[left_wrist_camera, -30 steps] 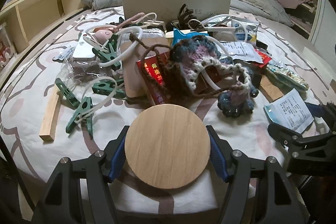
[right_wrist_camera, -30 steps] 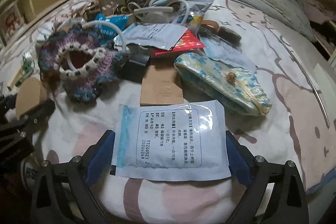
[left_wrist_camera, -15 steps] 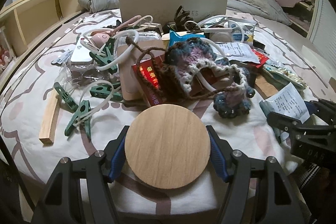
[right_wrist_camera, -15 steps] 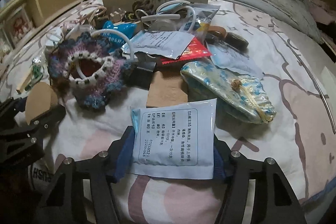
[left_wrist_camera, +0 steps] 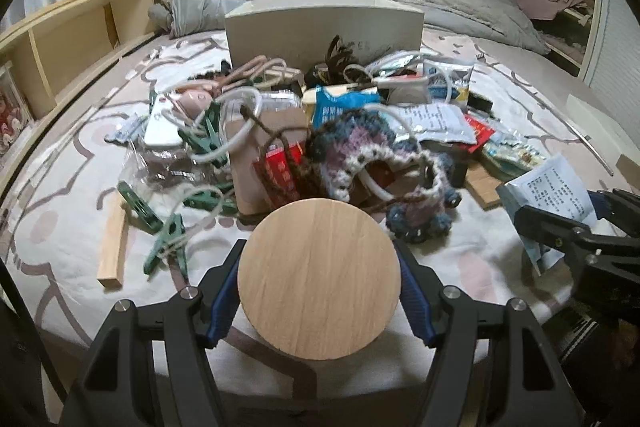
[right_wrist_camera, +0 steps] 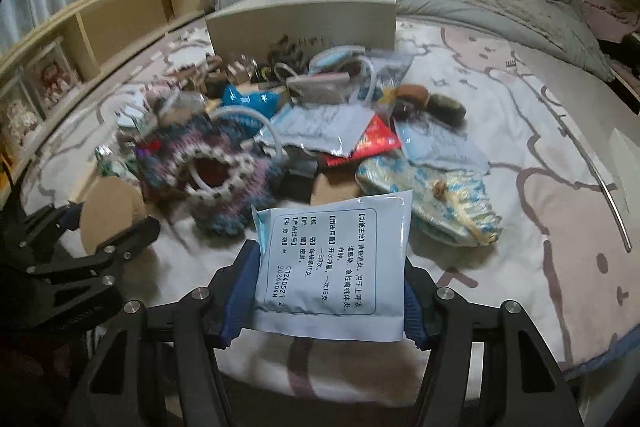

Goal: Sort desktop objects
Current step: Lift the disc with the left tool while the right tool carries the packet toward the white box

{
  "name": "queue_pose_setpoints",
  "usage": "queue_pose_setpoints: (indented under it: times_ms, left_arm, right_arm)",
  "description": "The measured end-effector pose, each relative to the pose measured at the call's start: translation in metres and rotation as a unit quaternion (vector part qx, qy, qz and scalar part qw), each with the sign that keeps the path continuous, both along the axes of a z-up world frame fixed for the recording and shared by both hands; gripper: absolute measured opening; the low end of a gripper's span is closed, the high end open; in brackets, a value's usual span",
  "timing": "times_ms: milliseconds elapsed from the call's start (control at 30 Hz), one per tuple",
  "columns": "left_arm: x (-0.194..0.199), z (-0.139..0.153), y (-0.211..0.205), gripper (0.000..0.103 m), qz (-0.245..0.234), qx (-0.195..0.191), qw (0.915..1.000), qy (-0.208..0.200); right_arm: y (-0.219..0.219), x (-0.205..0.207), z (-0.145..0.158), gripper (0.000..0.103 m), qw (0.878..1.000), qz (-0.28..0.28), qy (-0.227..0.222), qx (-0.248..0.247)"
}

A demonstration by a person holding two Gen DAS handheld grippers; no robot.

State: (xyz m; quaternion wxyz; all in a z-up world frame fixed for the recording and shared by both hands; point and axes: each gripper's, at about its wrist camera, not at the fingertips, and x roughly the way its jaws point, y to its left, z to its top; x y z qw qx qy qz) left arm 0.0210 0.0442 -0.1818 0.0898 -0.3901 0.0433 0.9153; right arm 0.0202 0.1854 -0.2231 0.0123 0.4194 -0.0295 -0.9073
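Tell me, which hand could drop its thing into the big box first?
Probably the left. Its jaws grip the round wooden disc, and the beige box sits straight ahead beyond the pile. The right jaws hold the paper sachet, with the box further off to its left. It's close, though.

Bare bedsheet (right_wrist_camera: 540,211) lies open at my right; the clutter heap, crocheted pouch (left_wrist_camera: 372,155) foremost, blocks ahead.

disc (left_wrist_camera: 319,279): matt wood grain | sachet (right_wrist_camera: 332,259): glossy plastic film | pouch (left_wrist_camera: 372,163): rough crocheted yarn
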Motion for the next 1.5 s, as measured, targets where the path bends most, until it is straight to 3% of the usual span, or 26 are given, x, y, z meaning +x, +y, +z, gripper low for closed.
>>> queue_pose_setpoints:
  times_ms: [300, 633, 967, 1200, 1500]
  left_arm:
    - [0.009, 0.039, 0.002, 0.069, -0.016, 0.008, 0.9993, 0.031]
    - [0.01, 0.104, -0.002, 0.069, -0.035, 0.013, 0.9962, 0.079]
    - [0.005, 0.151, -0.015, 0.069, -0.035, 0.029, 0.9926, 0.112]
    - [-0.016, 0.175, -0.015, 0.069, -0.031, 0.018, 0.9907, 0.131]
    - [-0.073, 0.2, -0.001, 0.069, -0.026, 0.01, 0.9874, 0.156]
  right_arm:
    - [-0.005, 0.013, 0.037, 0.063, 0.999, -0.012, 0.029, -0.008]
    - [-0.011, 0.024, 0.105, 0.063, 0.997, -0.02, 0.079, 0.006]
    - [-0.014, 0.022, 0.144, 0.063, 0.995, -0.04, 0.094, -0.003]
    - [-0.011, -0.002, 0.171, 0.063, 0.993, -0.041, 0.107, 0.008]
    - [0.01, -0.053, 0.192, 0.063, 0.991, -0.048, 0.126, 0.015]
